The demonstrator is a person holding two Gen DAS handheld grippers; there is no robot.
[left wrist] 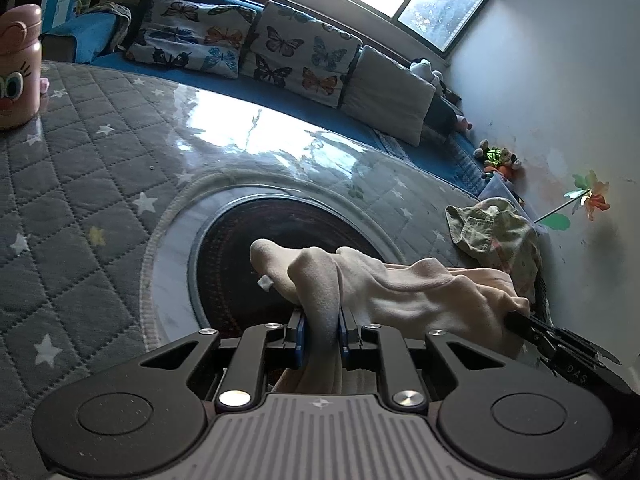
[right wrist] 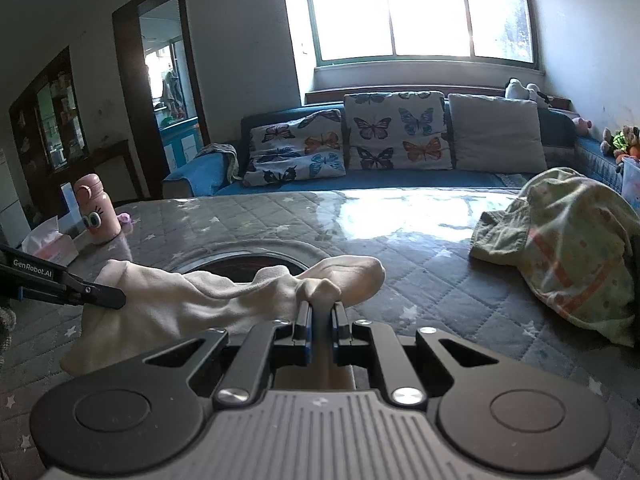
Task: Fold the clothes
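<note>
Left gripper [left wrist: 321, 330]: jaws narrow, clamped on a bunched fold of the cream garment [left wrist: 400, 292], which hangs stretched toward 3 o'clock, where the right gripper's dark fingertip [left wrist: 520, 322] meets its far edge. Right gripper [right wrist: 320, 322]: jaws narrow, pinching another fold of the same cream garment [right wrist: 192, 300]; the cloth spreads toward 9 o'clock, where the left gripper's fingertip [right wrist: 106, 296] grips it. The garment is held between the two grippers just above the desk [right wrist: 420, 280], over the round dark inset [left wrist: 248, 264] in the desk's middle. The desk carries a grey quilted cover with white stars under a glossy sheet. A crumpled green patterned garment [right wrist: 560, 248] lies on the desk at 3 o'clock in the right wrist view. A pink cartoon bottle [right wrist: 98, 210] stands at 9 o'clock, a tissue box [right wrist: 50, 246] just beside it. Beyond the desk, at 12 o'clock: a blue sofa [right wrist: 208, 172] with butterfly cushions [right wrist: 396, 136] beneath a bright window [right wrist: 420, 12].
</note>
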